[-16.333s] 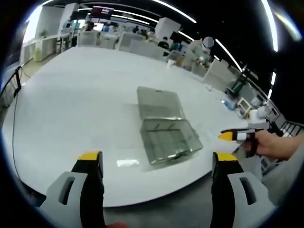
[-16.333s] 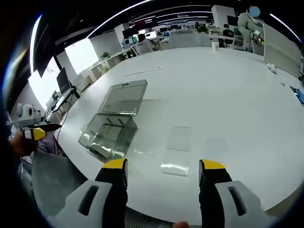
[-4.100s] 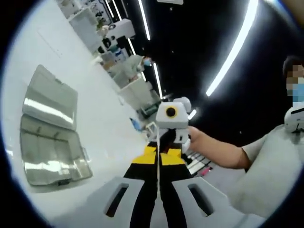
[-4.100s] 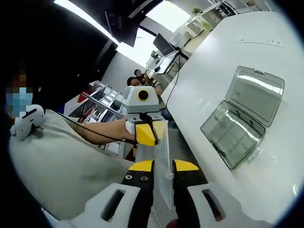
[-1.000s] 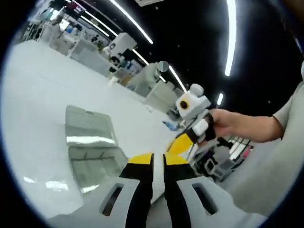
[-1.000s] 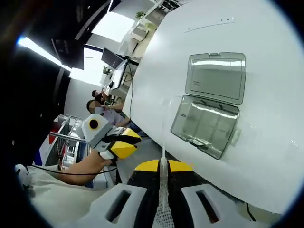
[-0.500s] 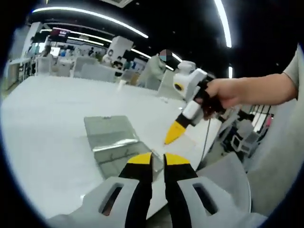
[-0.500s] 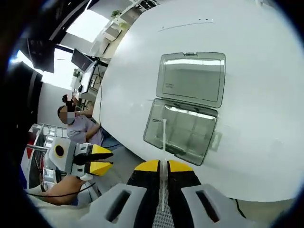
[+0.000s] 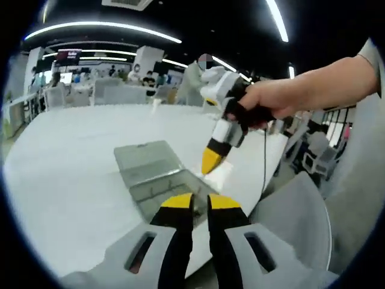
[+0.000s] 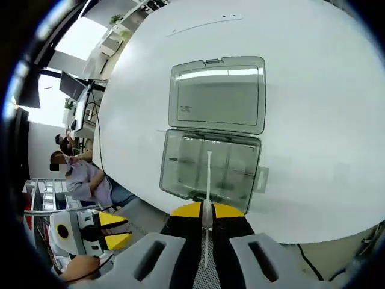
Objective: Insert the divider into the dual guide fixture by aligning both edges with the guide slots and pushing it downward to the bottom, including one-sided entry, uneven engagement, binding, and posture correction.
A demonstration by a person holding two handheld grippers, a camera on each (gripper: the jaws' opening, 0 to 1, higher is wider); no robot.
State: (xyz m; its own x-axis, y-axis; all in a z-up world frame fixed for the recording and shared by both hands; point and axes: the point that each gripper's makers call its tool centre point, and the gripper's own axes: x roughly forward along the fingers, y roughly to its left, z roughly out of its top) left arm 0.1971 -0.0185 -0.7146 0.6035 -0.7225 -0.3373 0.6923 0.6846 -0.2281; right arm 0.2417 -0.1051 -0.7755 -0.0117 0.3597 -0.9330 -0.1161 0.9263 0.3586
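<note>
a: what's at the left of the right gripper view?

b: a seated person (image 10: pixel 78 177) past the white table's (image 10: pixel 325 114) edge, by desks with monitors. lower down, the left gripper (image 10: pixel 117 232) with yellow tips, a hand behind it. from here i can't tell whether its jaws meet.

a: and in its own view?

b: in the left gripper view the left gripper (image 9: pixel 200 201) has its jaws closed together, a thin slit between the yellow tips, nothing visibly pinched in them.

a: the box?

b: a clear plastic box (image 10: pixel 210 165) near the table's near edge, its lid (image 10: pixel 219 93) flung open flat behind it toward the table's middle. in the left gripper view the box (image 9: pixel 162 186) sits just above the jaw tips.

a: the divider?

b: the right gripper (image 10: pixel 205 212) is clamped on the divider (image 10: pixel 208 177), a thin clear sheet seen edge-on, reaching over the open box tray. whether it has touched the slots, i can't tell.

a: further right?

b: in the left gripper view the right gripper (image 9: pixel 212 161) points down at the box, held by a hand (image 9: pixel 264 105) on a bare forearm. the table (image 9: pixel 66 138) is broad and bare white; beyond it an office with white desks, people and long ceiling light strips.
</note>
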